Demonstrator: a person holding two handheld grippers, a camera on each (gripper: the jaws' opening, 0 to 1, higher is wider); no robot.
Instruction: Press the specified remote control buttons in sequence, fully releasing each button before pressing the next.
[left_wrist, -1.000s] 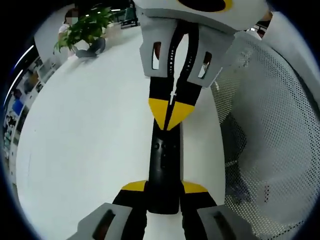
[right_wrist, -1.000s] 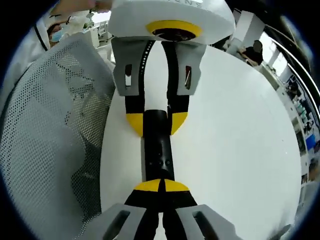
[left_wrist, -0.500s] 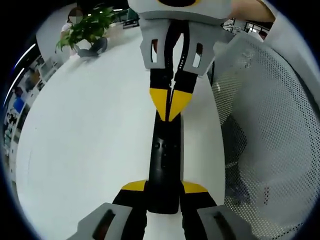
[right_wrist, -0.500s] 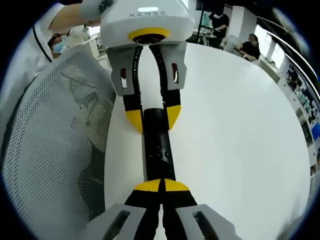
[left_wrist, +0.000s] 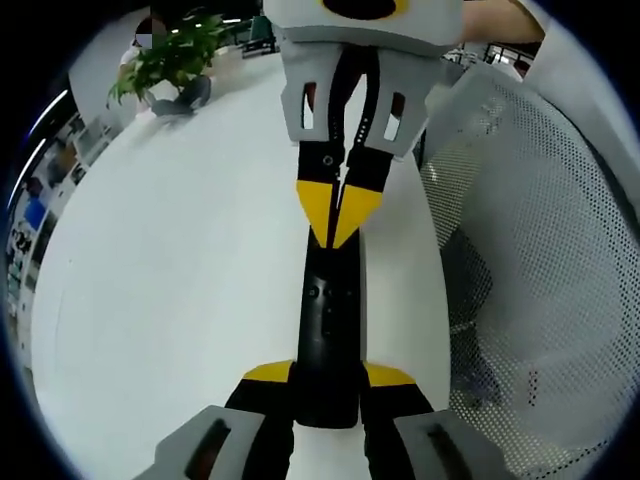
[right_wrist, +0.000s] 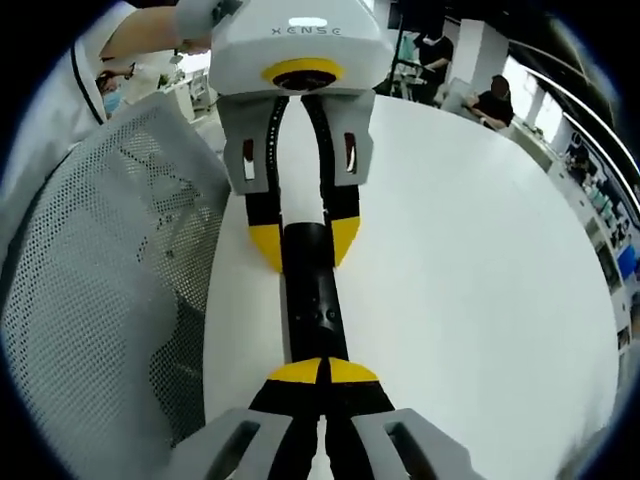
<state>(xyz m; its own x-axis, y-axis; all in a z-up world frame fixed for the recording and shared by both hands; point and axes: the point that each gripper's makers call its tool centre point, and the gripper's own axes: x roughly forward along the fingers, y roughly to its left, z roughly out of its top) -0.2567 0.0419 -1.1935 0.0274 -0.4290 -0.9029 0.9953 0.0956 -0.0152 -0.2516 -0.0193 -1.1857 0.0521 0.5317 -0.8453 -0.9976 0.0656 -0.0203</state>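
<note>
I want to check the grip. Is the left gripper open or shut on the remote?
Shut on it. The left gripper has one yellow tip on each side of the black remote, touching it, above the white table.

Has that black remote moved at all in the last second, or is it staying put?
No. In the left gripper view the black remote lies at the same spot along the white table's edge, clamped by the left hand-held gripper.
</note>
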